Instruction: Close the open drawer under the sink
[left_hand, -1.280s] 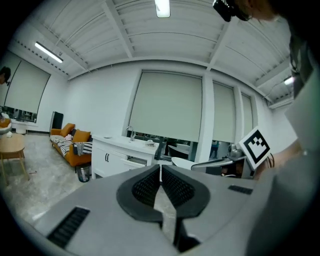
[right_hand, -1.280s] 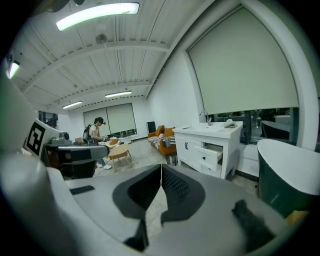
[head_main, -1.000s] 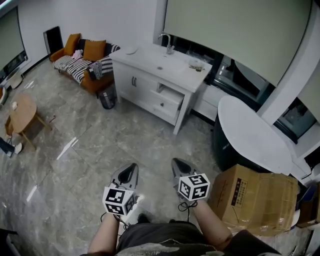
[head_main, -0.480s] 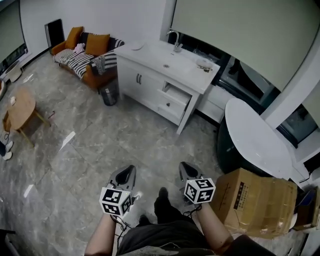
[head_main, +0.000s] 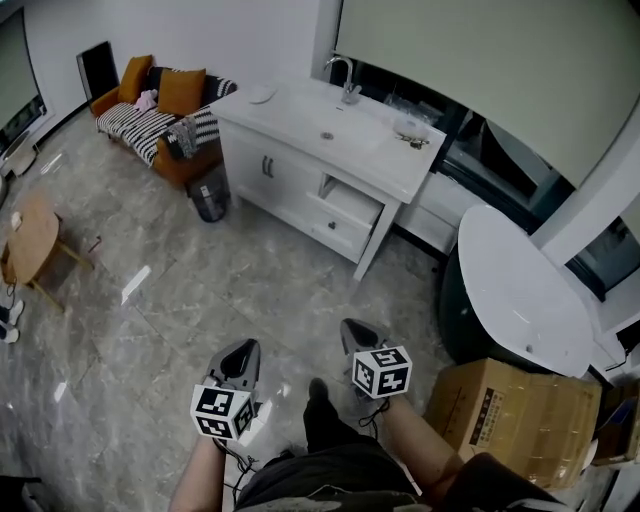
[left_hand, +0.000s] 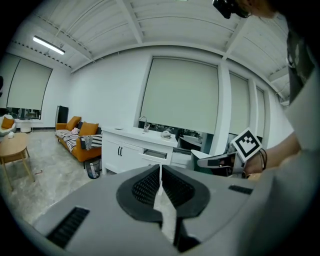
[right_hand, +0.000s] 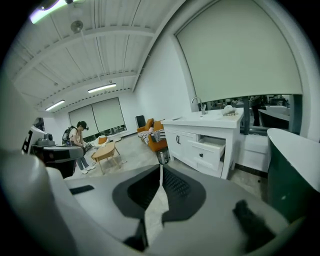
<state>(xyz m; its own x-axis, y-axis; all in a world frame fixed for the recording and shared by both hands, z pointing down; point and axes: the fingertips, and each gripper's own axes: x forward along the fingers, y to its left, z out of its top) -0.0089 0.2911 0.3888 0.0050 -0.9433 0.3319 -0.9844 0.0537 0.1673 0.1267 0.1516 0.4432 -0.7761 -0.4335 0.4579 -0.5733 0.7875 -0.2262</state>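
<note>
A white sink cabinet (head_main: 300, 170) stands against the far wall, with a tap (head_main: 348, 92) on top. Its upper right drawer (head_main: 345, 212) is pulled out, also seen as the open drawer (right_hand: 212, 150) and drawer (left_hand: 154, 154) in the gripper views. My left gripper (head_main: 240, 357) and right gripper (head_main: 358, 335) hover over the floor well short of the cabinet. Both are shut with nothing between their jaws, tips touching in the left gripper view (left_hand: 160, 167) and the right gripper view (right_hand: 160, 169).
A dark bin (head_main: 209, 194) and an orange sofa (head_main: 150, 115) sit left of the cabinet. A round white-topped table (head_main: 525, 290) and a cardboard box (head_main: 525, 415) are on the right. A wooden table (head_main: 25, 240) stands far left. A person (right_hand: 77, 142) stands far off.
Both grippers have moved forward toward the cabinet as the person walks. The cabinet and drawer sit closer and larger in the head view.
</note>
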